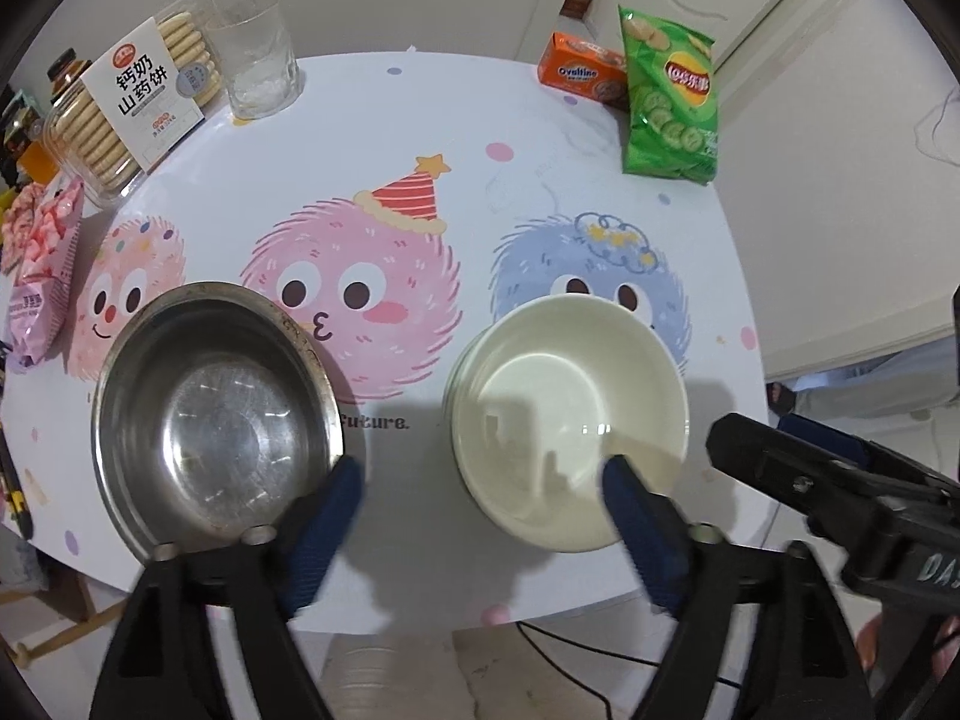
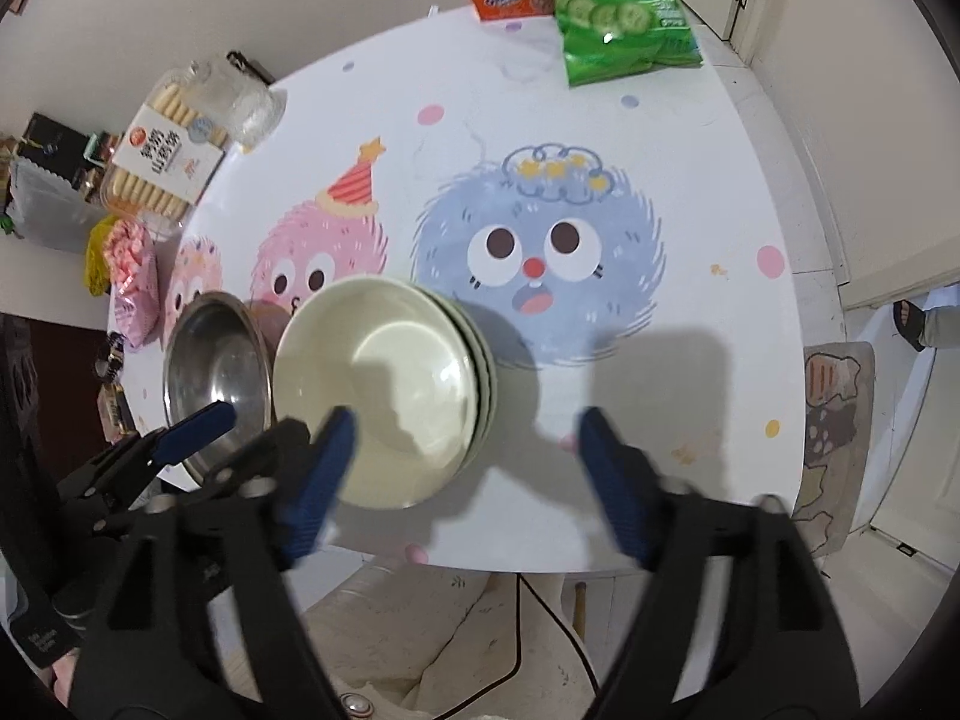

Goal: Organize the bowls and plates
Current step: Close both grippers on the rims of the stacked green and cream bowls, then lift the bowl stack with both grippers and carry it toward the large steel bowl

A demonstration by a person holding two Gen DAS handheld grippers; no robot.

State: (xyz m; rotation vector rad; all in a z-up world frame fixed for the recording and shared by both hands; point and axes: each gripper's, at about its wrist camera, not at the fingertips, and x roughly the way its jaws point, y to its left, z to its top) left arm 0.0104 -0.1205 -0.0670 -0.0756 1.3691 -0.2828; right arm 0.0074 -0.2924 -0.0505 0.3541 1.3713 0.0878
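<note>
Both jaws are held wide open w/ nothing gripped: left gripper (image 1: pixel 480 483) between steel bowl (image 1: pixel 216 420) & cream bowls (image 1: pixel 570 420), seemingly stacked; right gripper (image 2: pixel 465 426) just beside them.

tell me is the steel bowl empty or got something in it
Empty: the steel bowl sits upright on the table, its bare shiny bottom showing.

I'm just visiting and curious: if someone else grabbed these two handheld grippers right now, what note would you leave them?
Left gripper: open, holding nothing, above the gap between the two bowl groups.
Right gripper: open, empty, over the right edge of the white bowls.
Steel bowl: on the table, left side.
White bowls: nested in a stack beside it, not touching it.
Done: white bowls stacked, both groups set down.
Left: no plates in view; perhaps only backing the grippers away.
</note>
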